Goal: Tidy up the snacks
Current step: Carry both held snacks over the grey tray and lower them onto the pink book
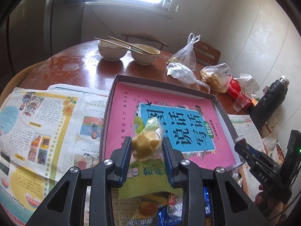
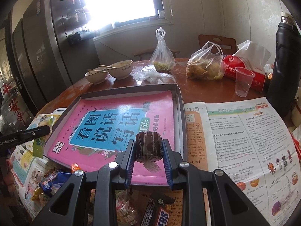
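Over the near edge of the tray (image 2: 179,101), the right gripper (image 2: 148,150) pinches a dark wrapped cake (image 2: 148,144), and the left gripper (image 1: 146,146) pinches a yellow wrapped candy (image 1: 145,144). Loose snacks (image 2: 156,214) lie just before the tray; bowls (image 2: 120,68) stand beyond it.

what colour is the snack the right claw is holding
Dark brown, in clear wrap: the snack sits in the right claw, best seen in the right wrist view.

pink book (image 2: 120,120): 看图说话写话 训练 | bowl (image 2: 120,69): "Family" | left gripper (image 2: 22,136): "GenRobot.AI" | right gripper (image 1: 263,171): "DAS" | newspaper (image 1: 22,203): "Happy Teachers"-ish | candy bar (image 2: 158,216): "ERS"
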`<action>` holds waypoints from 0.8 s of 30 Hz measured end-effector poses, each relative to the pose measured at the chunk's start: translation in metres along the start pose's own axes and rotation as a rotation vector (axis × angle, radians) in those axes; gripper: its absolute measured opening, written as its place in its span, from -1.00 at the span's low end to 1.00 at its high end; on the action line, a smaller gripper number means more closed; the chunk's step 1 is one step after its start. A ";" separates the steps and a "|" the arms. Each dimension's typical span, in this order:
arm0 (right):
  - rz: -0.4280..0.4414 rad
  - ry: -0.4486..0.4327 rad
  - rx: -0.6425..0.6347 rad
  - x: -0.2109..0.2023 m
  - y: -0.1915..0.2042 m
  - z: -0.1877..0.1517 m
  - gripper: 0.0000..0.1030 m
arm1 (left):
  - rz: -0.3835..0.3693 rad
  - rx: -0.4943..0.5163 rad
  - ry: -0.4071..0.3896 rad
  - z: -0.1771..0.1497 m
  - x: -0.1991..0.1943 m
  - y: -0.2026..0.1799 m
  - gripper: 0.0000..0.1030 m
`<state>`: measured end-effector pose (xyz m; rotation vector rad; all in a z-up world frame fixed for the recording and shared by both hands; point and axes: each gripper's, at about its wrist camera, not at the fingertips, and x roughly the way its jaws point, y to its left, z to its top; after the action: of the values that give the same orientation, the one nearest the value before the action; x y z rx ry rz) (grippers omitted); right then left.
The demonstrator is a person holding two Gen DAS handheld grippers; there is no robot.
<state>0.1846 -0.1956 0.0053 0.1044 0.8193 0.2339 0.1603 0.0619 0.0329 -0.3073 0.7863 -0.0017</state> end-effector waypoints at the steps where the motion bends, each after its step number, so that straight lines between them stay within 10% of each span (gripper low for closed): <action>1: 0.002 0.004 0.001 0.002 -0.001 -0.001 -0.44 | 0.005 0.002 0.001 0.001 0.003 -0.001 -0.35; 24: -0.055 0.061 -0.045 0.019 -0.002 -0.007 -0.44 | 0.052 0.029 0.093 -0.004 0.042 -0.001 -0.33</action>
<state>0.1929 -0.1930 -0.0134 0.0322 0.8763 0.2046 0.1877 0.0549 0.0013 -0.2609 0.8859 0.0217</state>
